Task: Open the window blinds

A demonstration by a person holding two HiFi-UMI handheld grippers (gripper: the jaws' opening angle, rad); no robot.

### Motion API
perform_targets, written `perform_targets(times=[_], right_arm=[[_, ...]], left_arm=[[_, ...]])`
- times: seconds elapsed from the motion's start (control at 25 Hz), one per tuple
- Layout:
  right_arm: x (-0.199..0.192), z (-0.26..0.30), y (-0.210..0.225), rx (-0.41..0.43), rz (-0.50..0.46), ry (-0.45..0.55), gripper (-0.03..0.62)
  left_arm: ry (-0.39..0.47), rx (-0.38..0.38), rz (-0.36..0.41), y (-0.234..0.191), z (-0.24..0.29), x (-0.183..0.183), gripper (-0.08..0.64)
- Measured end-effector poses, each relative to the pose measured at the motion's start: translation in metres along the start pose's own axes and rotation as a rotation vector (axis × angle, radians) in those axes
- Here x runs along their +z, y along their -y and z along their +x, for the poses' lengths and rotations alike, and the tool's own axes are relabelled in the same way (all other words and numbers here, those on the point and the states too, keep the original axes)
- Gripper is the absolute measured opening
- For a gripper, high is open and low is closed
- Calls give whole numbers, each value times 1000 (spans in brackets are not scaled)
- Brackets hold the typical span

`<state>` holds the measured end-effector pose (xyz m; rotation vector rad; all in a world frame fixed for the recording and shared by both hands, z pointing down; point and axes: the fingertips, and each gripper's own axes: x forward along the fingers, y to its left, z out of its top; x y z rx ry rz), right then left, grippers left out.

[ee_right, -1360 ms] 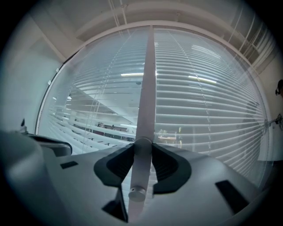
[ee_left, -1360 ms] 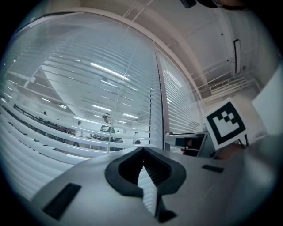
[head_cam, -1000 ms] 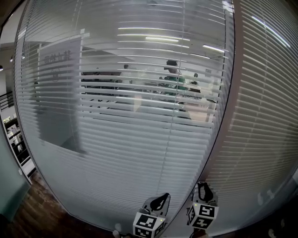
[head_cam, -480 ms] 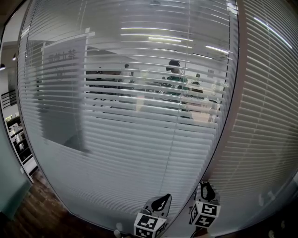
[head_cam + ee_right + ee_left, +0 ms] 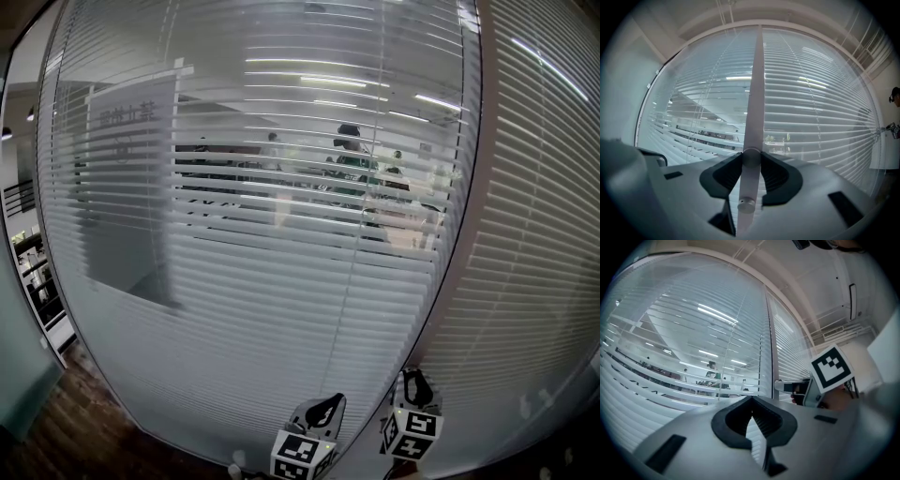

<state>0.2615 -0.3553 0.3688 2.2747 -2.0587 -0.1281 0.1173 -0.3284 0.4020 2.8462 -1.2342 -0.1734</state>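
White slatted blinds hang behind a glass wall. The slats are tilted nearly flat in a middle band and an office shows through there; above and below they look closed. My right gripper is low at the right, by the brown frame post. In the right gripper view it is shut on the pale tilt wand, which runs straight up from the jaws. My left gripper hangs beside it, and in the left gripper view it is shut on nothing. The blinds fill that view.
A paper sign is stuck on the glass at the left. People sit in the office beyond the slats. Wood floor shows at the lower left. A second blind panel lies right of the post.
The head view has shifted slightly and both grippers sit a touch lower. A person beyond the glass has walked to the right. The slats look the same.
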Motion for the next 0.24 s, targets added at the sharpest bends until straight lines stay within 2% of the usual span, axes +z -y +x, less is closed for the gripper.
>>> perform_targets(times=[0.24], right_arm=[[2,0,0,4,0,1,132]], left_arm=[[-4,4,4,1,0,0,0]])
